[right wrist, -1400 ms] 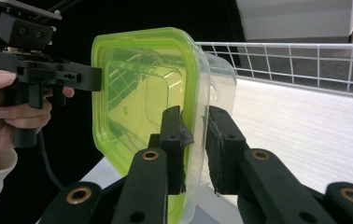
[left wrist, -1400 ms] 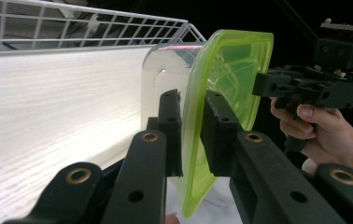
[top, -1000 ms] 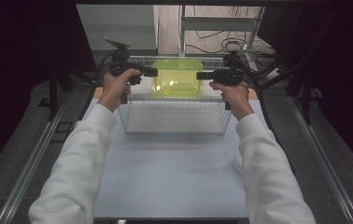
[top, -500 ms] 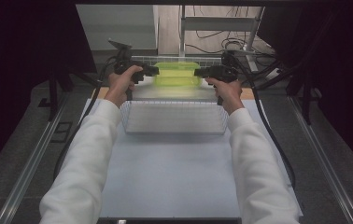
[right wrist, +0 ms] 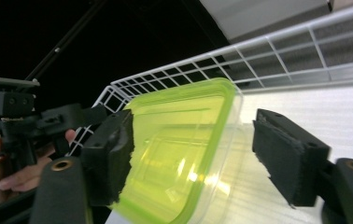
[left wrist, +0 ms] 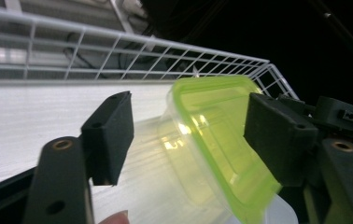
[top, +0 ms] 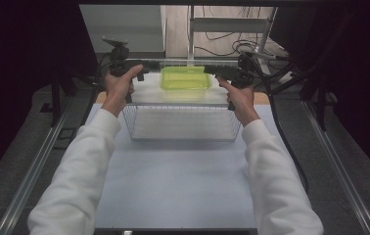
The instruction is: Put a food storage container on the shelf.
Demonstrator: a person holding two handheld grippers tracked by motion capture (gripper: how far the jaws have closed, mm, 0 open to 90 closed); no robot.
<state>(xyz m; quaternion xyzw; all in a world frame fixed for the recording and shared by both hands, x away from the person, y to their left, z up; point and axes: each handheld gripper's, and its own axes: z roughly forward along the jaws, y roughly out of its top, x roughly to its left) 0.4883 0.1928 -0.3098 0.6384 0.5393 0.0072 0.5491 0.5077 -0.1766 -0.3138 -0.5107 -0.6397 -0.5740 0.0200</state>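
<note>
A: Where is the clear plastic container with the lime-green lid [top: 185, 78]?

B: It sits inside the white wire basket [top: 181, 131], toward its far side, between the two grippers.

A: Is the left gripper [top: 142, 71] pinching it?

B: No. Its jaws have just been opening and stand spread; in the left gripper view the lid's [left wrist: 221, 140] edge lies between them, but the pads do not press on it.

A: And the right gripper [top: 211, 72]?

B: The same: jaws just opened, spread on either side of the container's [right wrist: 184, 154] end, with no grip.
</note>
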